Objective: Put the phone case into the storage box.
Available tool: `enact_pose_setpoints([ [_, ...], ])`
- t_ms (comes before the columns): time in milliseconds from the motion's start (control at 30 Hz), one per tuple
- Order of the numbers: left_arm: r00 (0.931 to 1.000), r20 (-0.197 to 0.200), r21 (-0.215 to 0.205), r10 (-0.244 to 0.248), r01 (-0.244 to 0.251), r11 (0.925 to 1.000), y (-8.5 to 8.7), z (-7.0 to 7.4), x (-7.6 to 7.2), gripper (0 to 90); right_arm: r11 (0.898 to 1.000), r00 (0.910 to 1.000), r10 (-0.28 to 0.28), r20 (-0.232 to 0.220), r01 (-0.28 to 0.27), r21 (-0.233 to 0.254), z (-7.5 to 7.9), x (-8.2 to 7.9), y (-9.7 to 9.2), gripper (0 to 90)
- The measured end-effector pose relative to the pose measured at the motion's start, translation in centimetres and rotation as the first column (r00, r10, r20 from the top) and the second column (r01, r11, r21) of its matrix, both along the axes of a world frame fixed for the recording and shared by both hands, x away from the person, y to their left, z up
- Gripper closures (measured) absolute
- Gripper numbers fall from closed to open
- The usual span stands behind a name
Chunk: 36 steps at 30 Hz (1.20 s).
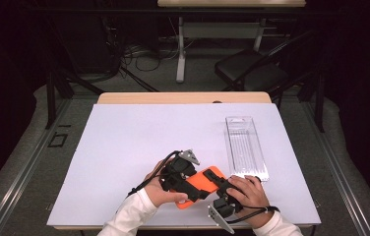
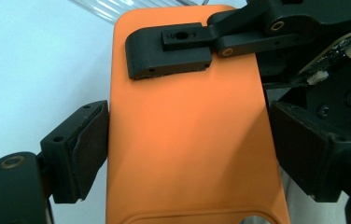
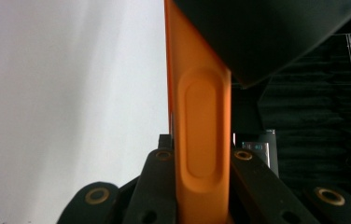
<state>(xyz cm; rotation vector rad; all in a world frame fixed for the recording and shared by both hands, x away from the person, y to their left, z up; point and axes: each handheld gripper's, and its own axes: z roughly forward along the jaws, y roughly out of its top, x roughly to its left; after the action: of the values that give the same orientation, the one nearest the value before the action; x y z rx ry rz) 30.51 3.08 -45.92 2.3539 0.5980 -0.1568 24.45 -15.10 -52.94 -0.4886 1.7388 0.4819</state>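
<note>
Low in the middle of the frame, the orange phone case (image 1: 200, 186), probably light, bendy and grippy, is pinched edgewise by the right gripper (image 3: 201, 186) while the left gripper (image 2: 187, 135) straddles its long sides, seemingly touching.

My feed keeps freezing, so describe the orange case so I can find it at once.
Start at the white table and go to its near edge, between the two hands. The orange case is there, clamped by both tools, beside the clear tray. It is the only bright-coloured thing.

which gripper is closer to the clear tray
Right. The right gripper sits just below the tray's near end, clamped on the orange case; the left gripper is farther left, across the case.
</note>
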Motion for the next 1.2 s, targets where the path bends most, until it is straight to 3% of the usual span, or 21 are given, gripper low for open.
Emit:
enact_pose_setpoints([
  [167, 1.0000, -0.008, -0.022, 0.003, -0.003, 0.9998, 0.1, 0.1, 0.0, 15.2, 1.000, 1.0000, 0.008, -0.004, -0.008, 0.012, 0.0, 0.1, 0.0, 87.2],
  [267, 0.9999, 0.008, -0.021, 0.013, -0.013, 0.9997, 0.2, 0.2, -0.1, 15.2, 1.000, 0.9999, 0.005, -0.012, -0.005, 0.018, 0.0, 0.1, 0.0, 87.2],
  [567, 0.9992, 0.025, -0.082, 0.032, -0.029, 0.9962, 1.1, 1.1, -0.1, 15.2, 1.000, 0.9997, 0.002, -0.026, -0.001, 0.014, -0.2, 0.2, -0.1, 87.1],
  [1200, 0.9945, 0.037, -0.115, 0.098, -0.093, 0.9890, 3.9, 2.1, 0.9, 15.3, 0.998, 0.9985, -0.038, -0.040, 0.039, 0.039, -0.1, 0.6, -1.2, 87.1],
])
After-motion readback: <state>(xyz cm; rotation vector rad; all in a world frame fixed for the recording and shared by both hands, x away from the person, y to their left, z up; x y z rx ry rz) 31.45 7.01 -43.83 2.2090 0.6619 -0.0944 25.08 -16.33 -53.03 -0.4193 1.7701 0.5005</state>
